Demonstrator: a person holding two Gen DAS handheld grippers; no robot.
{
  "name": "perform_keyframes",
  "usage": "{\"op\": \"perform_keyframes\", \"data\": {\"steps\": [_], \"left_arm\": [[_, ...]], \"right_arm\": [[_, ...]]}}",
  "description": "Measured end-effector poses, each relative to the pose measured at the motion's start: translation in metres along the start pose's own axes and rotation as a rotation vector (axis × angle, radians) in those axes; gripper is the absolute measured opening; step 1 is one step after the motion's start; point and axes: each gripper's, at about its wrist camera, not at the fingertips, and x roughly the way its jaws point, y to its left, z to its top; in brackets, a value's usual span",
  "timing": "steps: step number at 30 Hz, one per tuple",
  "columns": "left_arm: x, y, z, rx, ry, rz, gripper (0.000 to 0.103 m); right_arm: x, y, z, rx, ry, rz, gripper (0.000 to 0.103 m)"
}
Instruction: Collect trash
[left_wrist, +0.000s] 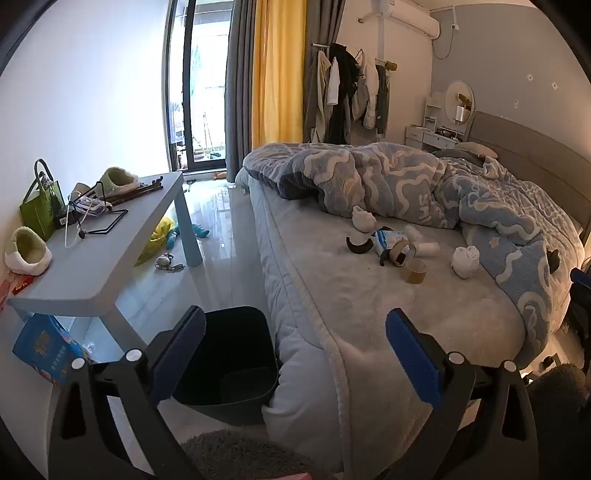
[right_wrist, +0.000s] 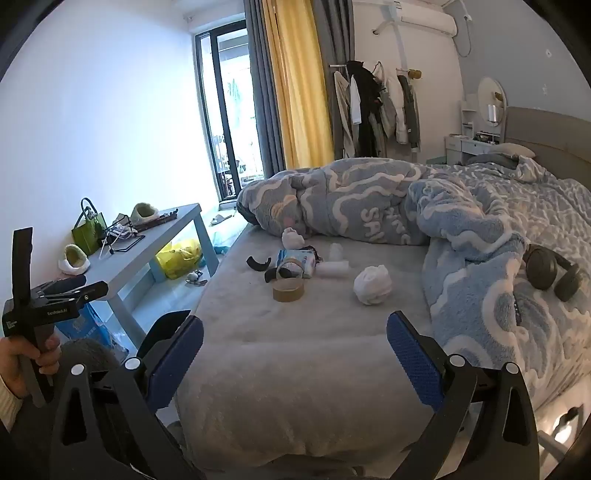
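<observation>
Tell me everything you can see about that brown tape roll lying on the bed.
The brown tape roll is a short, wide ring that looks like cardboard wound with tan tape, its centre hollow. It lies flat, open side up, on the grey bed cover, nearest of the small clutter to both open grippers. It stands apart from the white crumpled wad to its right; a second ring lies close behind it, and whether they touch cannot be told. Neither gripper touches it.
</observation>
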Motion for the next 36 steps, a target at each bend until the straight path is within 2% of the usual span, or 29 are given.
{"op": "perform_keyframes", "data": {"steps": [36], "left_arm": [[-0.003,0.004,0.002,-0.004,-0.007,0.0,0.1]], "right_arm": [[0.001,-0.001,-0.001,0.003,0.002,0.0,0.1]]}}
